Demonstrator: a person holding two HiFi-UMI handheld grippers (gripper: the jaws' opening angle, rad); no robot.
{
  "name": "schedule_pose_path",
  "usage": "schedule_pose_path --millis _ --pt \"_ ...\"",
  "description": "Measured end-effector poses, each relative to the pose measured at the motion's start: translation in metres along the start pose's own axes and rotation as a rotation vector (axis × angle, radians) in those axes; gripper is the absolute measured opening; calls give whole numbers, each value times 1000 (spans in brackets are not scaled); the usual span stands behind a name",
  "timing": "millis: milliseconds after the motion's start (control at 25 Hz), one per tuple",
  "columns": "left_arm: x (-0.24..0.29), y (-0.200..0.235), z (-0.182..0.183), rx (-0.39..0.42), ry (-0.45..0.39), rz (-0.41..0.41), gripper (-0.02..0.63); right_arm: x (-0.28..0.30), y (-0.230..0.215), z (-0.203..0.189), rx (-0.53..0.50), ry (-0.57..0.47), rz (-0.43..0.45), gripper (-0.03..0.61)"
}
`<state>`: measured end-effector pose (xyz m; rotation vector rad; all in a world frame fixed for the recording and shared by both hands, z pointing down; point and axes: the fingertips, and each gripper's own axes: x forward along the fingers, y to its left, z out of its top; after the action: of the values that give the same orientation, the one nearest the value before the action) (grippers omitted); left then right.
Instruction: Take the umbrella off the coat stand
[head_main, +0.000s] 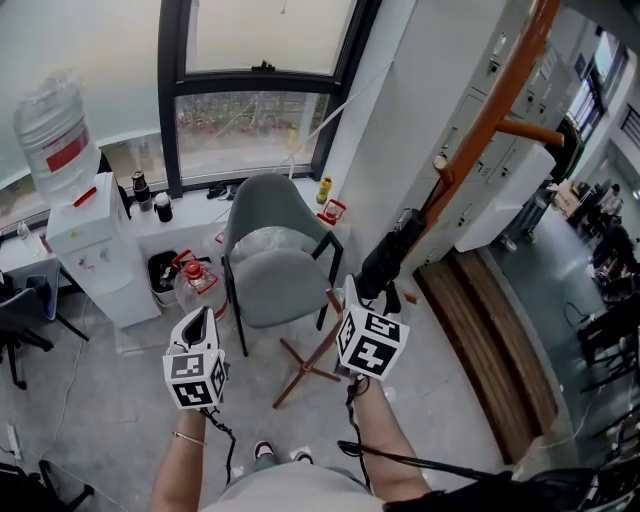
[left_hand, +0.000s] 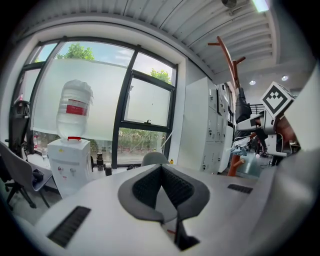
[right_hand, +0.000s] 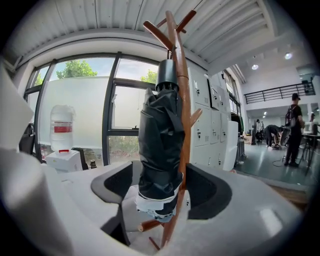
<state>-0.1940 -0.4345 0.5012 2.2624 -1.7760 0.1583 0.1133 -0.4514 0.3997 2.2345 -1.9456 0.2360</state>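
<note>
A tall orange-brown coat stand (head_main: 480, 130) leans through the right of the head view, and a folded black umbrella (head_main: 392, 250) hangs against its pole. My right gripper (head_main: 368, 295) reaches around the umbrella's lower end. In the right gripper view the umbrella (right_hand: 160, 130) and the stand's pole (right_hand: 183, 100) stand between the wide jaws of the right gripper (right_hand: 162, 185). Its pads do not press on the umbrella, so it is open. My left gripper (head_main: 200, 322) is held apart to the left, shut and empty (left_hand: 162, 172). From there the stand (left_hand: 229, 55) shows at the right.
A grey chair (head_main: 275, 250) stands just left of the stand's wooden feet (head_main: 300, 365). A water dispenser (head_main: 90, 240) stands by the window at the left. White lockers (head_main: 500, 200) line the wall behind the stand. People (right_hand: 292, 130) stand far off at the right.
</note>
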Motion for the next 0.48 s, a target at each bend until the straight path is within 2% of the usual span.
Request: schedule_pose_path --millis 160,480 --pt "3 -2 0 -7 0 -3 5 5 -7 -1 0 21 -44 316" --pt "8 -7 -11 -14 25 -18 5 13 -8 -4 -1 32 -68 316"
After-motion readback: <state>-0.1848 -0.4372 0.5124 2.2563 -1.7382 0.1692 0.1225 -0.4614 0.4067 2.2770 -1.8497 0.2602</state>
